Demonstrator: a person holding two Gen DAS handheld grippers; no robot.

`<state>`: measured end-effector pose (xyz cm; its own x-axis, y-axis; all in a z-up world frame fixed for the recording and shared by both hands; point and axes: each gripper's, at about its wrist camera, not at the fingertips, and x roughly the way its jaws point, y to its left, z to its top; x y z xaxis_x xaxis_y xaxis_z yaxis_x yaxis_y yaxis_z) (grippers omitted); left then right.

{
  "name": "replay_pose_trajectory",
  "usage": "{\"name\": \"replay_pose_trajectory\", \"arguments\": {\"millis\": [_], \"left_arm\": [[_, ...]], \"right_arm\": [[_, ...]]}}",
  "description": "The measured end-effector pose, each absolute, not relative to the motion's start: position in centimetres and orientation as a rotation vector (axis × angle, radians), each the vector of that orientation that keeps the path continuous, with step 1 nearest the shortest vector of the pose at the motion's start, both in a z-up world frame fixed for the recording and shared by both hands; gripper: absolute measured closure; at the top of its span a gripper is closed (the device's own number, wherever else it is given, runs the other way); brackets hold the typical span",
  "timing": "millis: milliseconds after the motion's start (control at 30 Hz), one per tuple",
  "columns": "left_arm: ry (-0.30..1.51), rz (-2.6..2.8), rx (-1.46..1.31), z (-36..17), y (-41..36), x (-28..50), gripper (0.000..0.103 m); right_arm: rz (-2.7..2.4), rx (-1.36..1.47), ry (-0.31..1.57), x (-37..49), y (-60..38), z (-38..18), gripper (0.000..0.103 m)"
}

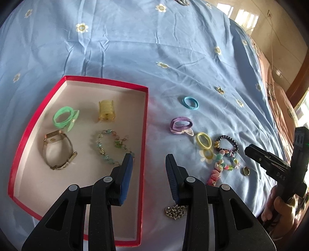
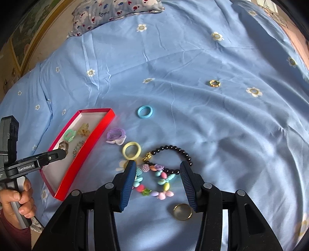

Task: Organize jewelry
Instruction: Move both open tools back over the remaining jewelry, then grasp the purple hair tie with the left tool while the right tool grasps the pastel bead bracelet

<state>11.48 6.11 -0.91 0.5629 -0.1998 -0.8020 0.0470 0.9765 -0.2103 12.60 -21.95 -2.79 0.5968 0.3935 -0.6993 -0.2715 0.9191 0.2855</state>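
A bed covered with a blue sheet point(image 1: 135, 48) printed with small daisies holds a scatter of jewelry and a shallow red box point(image 1: 143, 135).

From the left wrist view, the left gripper point(image 1: 148, 160) hovers above the box's right wall, its two blue-padded fingers spread apart and holding nothing. Inside the box lie a green hair tie point(image 1: 64, 118) at the far left, a yellow hair clip point(image 1: 106, 111) to its right, a gold watch point(image 1: 58, 152) at the near left, and a pale green beaded bracelet point(image 1: 108, 148) near the left finger. On the sheet just under the right finger sits a small heap of silver chain point(image 1: 174, 212).

To the right of the box, on the sheet, a blue hair tie point(image 1: 190, 103) lies farthest away, then a purple hair tie point(image 1: 181, 125), then a yellow hair tie point(image 1: 203, 140) nearer. Beside the yellow one is a black bead bracelet point(image 1: 227, 144), touching a tangle of colourful bead bracelets point(image 1: 226, 164). A gold ring point(image 1: 246, 170) lies just to their right, and another small gold ring point(image 1: 220, 90) lies well apart, farther away.

From the right wrist view, the right gripper point(image 2: 157, 171) is open and empty, poised over the colourful bead bracelets point(image 2: 154, 181), with the black bead bracelet point(image 2: 173, 154) just beyond them. The gold ring point(image 2: 182, 212) lies near the right finger. A patterned pillow point(image 2: 115, 9) lies at the far edge of the bed.
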Motion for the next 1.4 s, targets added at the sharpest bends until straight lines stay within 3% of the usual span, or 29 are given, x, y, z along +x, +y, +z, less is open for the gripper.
{"name": "replay_pose_trajectory", "arguments": {"millis": [633,900,1067,1100,1133,1233,1300,1400], "left_arm": [[0.992,-0.192,-0.093,-2.5,2.7,15.7,0.063],[1.006,-0.218,-0.060,-3.7,1.3,19.2,0.053],[1.035,-0.251,-0.062,-5.1,0.3,21.4,0.053],[1.041,-0.258,-0.062,-5.3,0.2,21.7,0.057],[1.047,-0.272,-0.063,-5.6,0.0,22.0,0.070],[1.041,-0.296,-0.056,-5.4,-0.5,21.9,0.091],[1.037,-0.305,-0.049,-5.2,-0.6,21.5,0.097],[1.032,-0.316,-0.076,-4.9,-0.1,20.7,0.097]], "right_arm": [[0.430,0.091,0.901,12.4,-21.4,-4.5,0.056],[0.429,0.043,0.947,13.3,-20.3,-6.3,0.068],[0.428,0.035,0.946,13.5,-20.5,-6.6,0.087],[0.429,0.036,0.944,13.6,-20.5,-6.6,0.088],[0.428,0.033,0.940,13.5,-20.5,-6.5,0.089],[0.431,0.041,0.928,13.5,-20.6,-6.2,0.089],[0.433,0.053,0.918,13.5,-20.7,-5.9,0.089],[0.437,0.060,0.896,13.4,-20.7,-5.1,0.090]]}}
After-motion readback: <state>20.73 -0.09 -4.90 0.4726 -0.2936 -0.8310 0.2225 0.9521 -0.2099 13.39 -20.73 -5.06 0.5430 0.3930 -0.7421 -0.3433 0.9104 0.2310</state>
